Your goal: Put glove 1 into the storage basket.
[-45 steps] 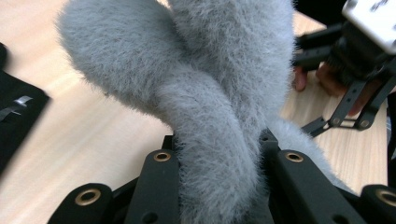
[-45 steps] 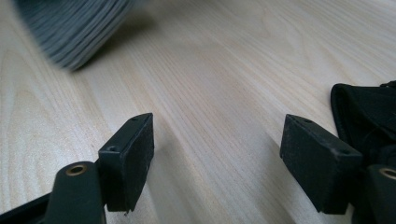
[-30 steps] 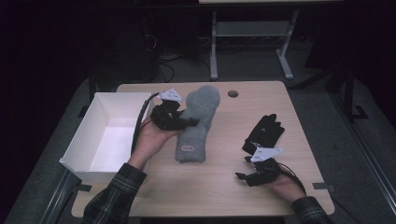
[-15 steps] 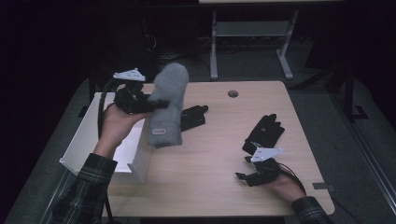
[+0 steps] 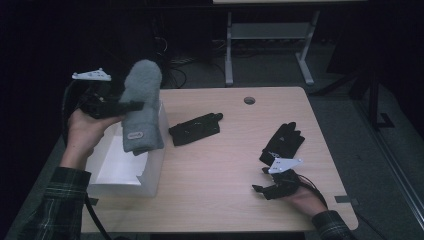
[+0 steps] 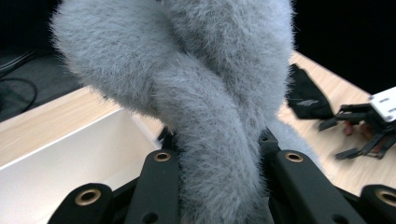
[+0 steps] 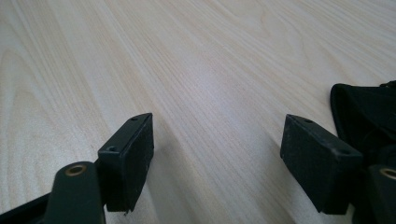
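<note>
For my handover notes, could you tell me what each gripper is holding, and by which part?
The left gripper clamps the grey fuzzy mitten across its middle; the right gripper holds nothing.

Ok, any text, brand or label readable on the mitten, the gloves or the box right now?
Grey mitten: small oval tag near the cuff, too small to read.
Black glove: faint pale logo, blurred, unreadable.
White box: no print visible.
Nothing can be quoted.

High view looks down and forward over the whole table [image 5: 220,200]; left gripper view sits tight behind the grey mitten [image 6: 205,116], sharing the white box [image 5: 130,172]; right gripper view skims the tabletop.
</note>
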`<state>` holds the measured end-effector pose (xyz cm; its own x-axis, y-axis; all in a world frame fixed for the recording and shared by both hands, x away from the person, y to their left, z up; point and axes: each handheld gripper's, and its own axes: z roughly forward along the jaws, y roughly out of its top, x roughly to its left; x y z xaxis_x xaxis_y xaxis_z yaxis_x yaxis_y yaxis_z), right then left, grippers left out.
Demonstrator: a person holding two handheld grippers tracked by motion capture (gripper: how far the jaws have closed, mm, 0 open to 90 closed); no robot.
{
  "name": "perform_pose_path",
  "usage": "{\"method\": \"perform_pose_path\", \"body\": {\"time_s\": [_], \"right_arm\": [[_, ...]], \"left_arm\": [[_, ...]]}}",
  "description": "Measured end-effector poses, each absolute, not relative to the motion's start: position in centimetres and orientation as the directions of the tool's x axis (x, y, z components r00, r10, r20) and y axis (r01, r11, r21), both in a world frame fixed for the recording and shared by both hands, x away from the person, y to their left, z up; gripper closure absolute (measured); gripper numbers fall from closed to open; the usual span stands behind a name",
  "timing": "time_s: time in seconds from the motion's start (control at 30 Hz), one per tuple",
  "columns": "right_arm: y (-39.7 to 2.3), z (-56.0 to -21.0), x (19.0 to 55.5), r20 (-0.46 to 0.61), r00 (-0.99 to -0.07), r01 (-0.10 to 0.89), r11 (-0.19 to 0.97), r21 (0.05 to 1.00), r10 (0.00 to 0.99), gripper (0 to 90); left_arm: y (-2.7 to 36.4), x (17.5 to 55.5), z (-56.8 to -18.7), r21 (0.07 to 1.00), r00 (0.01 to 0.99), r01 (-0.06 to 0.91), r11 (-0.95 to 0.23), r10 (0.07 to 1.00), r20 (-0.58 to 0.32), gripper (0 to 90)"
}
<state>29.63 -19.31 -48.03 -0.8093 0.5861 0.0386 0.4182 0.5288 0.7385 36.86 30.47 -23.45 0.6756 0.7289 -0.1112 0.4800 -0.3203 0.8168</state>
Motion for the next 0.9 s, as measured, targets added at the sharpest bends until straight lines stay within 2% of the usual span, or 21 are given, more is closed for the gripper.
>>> {"method": "perform_pose_path", "body": {"time_s": [0.4,0.9], "right_arm": [[-19.3,-48.0,29.7,0.038,-0.804,0.423,0.526,0.738,0.593,25.5],[-19.3,-48.0,29.7,0.040,-0.803,0.424,0.524,0.739,0.594,25.5]], "left_arm": [[35.9,36.2,-26.0,0.772,0.602,0.559,-0.301,0.789,-0.128,70.4],[35.9,38.4,-34.6,0.639,0.543,0.695,-0.328,0.823,-0.168,70.1]]}}
